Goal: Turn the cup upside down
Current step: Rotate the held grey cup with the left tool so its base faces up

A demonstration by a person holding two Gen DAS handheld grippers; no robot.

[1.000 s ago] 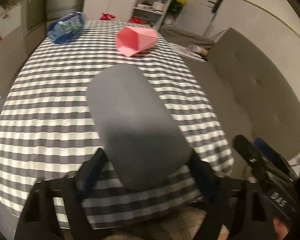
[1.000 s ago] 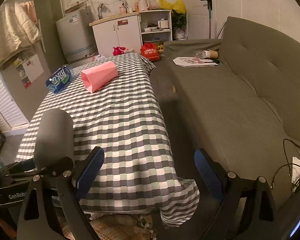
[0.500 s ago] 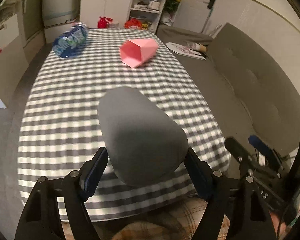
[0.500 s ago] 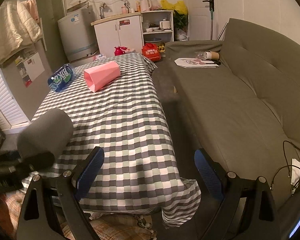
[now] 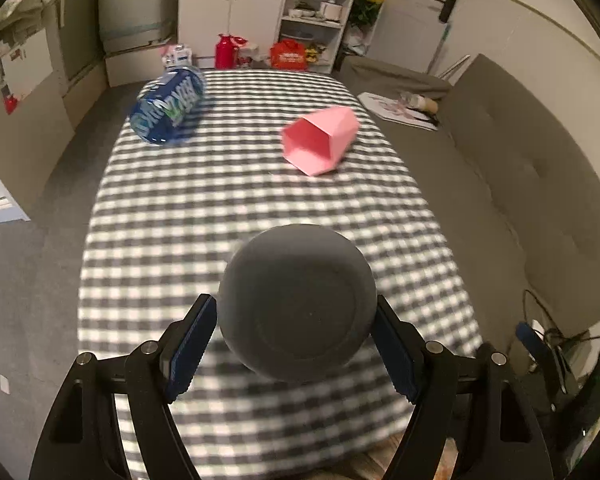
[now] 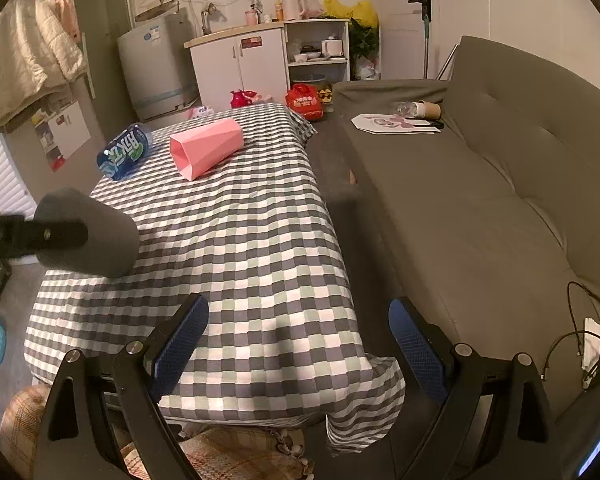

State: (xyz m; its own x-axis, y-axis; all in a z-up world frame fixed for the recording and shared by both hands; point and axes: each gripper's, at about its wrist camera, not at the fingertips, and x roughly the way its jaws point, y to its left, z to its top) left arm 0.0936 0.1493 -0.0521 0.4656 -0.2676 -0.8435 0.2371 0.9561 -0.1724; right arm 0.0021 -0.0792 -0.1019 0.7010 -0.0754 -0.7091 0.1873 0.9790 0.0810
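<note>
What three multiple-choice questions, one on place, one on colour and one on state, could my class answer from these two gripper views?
1. Where is the grey cup?
A. Between the left gripper's fingers
B. On the sofa
C. Beside the blue bottle

2. What colour is the faceted cup lying on the checked tablecloth?
A. Green
B. Pink
C. Yellow

3. How is the right gripper?
A. Shut on a bottle
B. Shut on the grey cup
C. Open, holding nothing

Answers: 1 A, the blue pads flank the cup's sides in the left view; 2 B, it is plainly pink in both views; 3 C, its fingers stand apart with only tablecloth between.
</note>
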